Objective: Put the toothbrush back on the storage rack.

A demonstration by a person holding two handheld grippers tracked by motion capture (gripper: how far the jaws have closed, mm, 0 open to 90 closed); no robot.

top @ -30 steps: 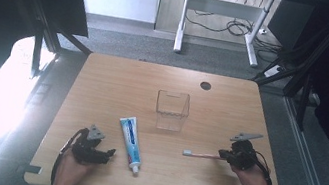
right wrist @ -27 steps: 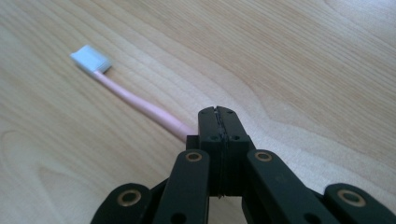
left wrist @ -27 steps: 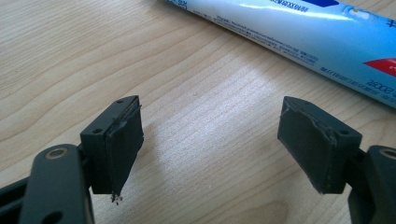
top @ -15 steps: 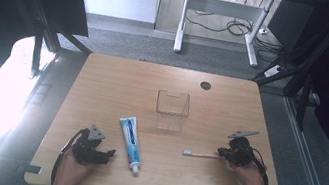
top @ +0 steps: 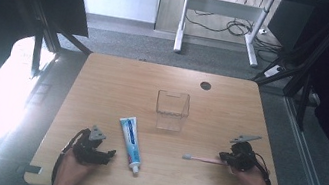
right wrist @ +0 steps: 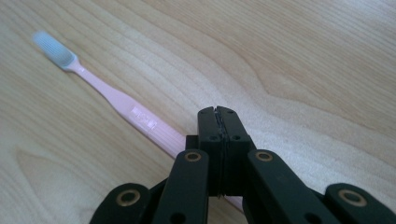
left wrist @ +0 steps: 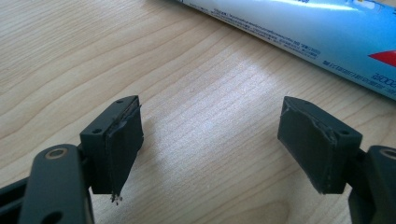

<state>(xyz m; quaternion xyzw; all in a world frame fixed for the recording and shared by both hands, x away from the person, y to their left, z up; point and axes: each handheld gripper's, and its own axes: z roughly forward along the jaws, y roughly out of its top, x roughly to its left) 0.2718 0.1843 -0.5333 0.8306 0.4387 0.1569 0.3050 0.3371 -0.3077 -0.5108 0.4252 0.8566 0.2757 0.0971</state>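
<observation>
Right gripper (right wrist: 219,114) clamped on pink plastic toothbrush (right wrist: 122,109) lying near right, left gripper (left wrist: 210,140) agape beside blue-and-white toothpaste tube (top: 130,140), clear plastic box (top: 171,110) unfilled.

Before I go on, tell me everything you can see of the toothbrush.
The toothbrush is slim, with a pale pink handle that looks like plastic, a ribbed grip section carrying a small white mark, and a whitish-blue bristle head. In the high view it points left across the wooden table, to the right of the toothpaste tube and nearer the person than the clear container. The right gripper is shut on its handle end. Whether the head touches the table cannot be told.
</observation>
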